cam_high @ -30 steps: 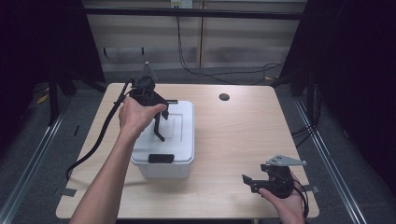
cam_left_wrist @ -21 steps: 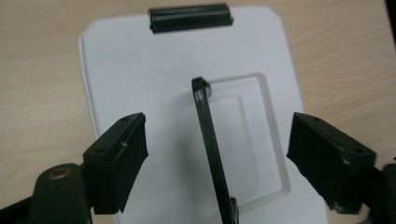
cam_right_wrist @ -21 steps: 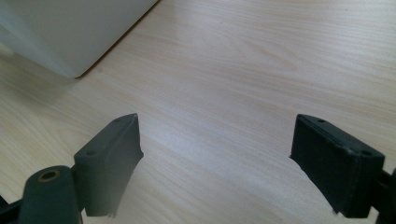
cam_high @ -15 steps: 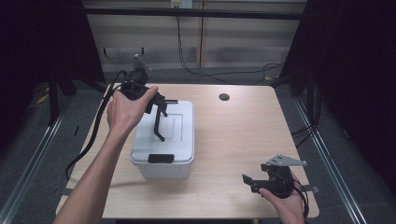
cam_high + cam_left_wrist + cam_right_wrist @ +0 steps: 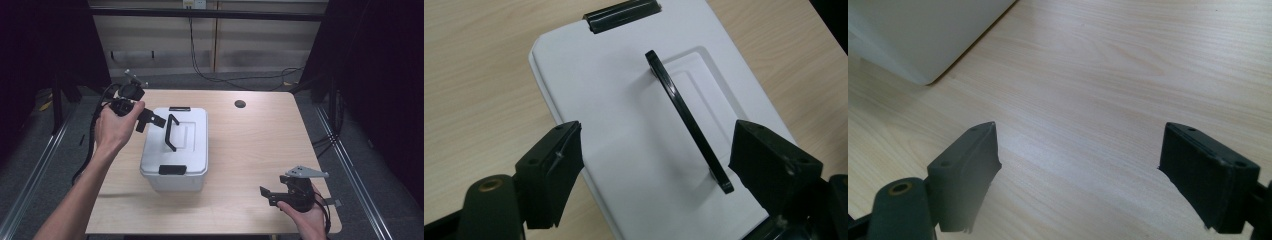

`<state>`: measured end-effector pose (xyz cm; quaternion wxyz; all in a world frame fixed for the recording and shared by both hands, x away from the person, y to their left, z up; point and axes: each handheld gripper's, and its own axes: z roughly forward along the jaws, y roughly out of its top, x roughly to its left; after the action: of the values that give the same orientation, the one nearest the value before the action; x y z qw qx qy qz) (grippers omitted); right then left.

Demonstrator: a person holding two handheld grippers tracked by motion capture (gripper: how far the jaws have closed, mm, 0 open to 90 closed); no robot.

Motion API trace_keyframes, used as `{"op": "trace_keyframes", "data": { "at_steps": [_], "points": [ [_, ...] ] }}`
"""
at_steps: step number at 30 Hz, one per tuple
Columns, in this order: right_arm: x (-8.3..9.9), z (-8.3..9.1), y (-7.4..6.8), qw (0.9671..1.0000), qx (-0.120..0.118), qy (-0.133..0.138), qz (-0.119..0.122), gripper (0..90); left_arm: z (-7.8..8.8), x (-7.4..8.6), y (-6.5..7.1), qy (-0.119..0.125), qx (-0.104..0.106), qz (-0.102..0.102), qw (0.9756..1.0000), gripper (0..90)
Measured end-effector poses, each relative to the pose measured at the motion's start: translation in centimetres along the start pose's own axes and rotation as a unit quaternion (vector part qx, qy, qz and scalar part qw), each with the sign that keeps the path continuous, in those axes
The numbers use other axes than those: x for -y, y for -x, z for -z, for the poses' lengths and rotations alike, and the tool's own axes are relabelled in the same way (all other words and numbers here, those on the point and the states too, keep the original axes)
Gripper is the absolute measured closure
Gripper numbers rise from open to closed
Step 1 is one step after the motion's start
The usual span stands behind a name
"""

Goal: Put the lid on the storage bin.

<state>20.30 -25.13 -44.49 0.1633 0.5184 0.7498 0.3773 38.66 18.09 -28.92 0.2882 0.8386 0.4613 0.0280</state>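
A white plastic box (image 5: pixel 185 155) stands left of the table's centre, its lid (image 5: pixel 614 125) shut. The thin black handle (image 5: pixel 171 132) (image 5: pixel 689 122) stands raised from the lid. Black latches sit at the far end (image 5: pixel 179 108) (image 5: pixel 624 15) and the near end (image 5: pixel 172 170). My left gripper (image 5: pixel 150 121) (image 5: pixel 659 150) hangs open above the box's far left edge, looking down on the lid, with nothing between its jaws. My right gripper (image 5: pixel 267 196) (image 5: pixel 1080 150) rests open low over the bare tabletop at the front right, pointing toward the box's corner (image 5: pixel 923 40).
The wooden table (image 5: pixel 260 145) has a small round hole (image 5: pixel 240 104) near its far edge. The left gripper's cable (image 5: pixel 91 145) loops down off the table's left side. Dark floor and metal rails surround the table.
My left hand has drawn the open gripper leftward and up, away from the handle, which stays raised. The right gripper has not moved.
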Motion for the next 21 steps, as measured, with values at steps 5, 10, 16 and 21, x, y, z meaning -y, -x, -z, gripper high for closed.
{"op": "trace_keyframes", "data": {
  "at_steps": [5,10,16,21],
  "points": [
    [0.0,0.0,0.0,1.0,0.001,0.0,0.0,15.4,0.4,1.3,-0.4,0.017,0.009,-0.026,0.9995,21.0],
    [0.0,0.1,0.0,1.0,0.001,0.0,-0.002,15.5,0.6,2.7,-1.3,0.029,0.032,-0.025,0.9988,19.2],
    [0.0,0.1,0.0,1.0,0.003,0.0,-0.002,15.4,1.3,4.3,-2.2,0.043,0.046,-0.03,0.9976,18.9],
    [0.0,0.1,0.0,1.0,0.004,0.0,-0.005,15.4,1.9,6.5,-2.5,0.058,0.039,-0.041,0.9967,18.6]
  ]
}}
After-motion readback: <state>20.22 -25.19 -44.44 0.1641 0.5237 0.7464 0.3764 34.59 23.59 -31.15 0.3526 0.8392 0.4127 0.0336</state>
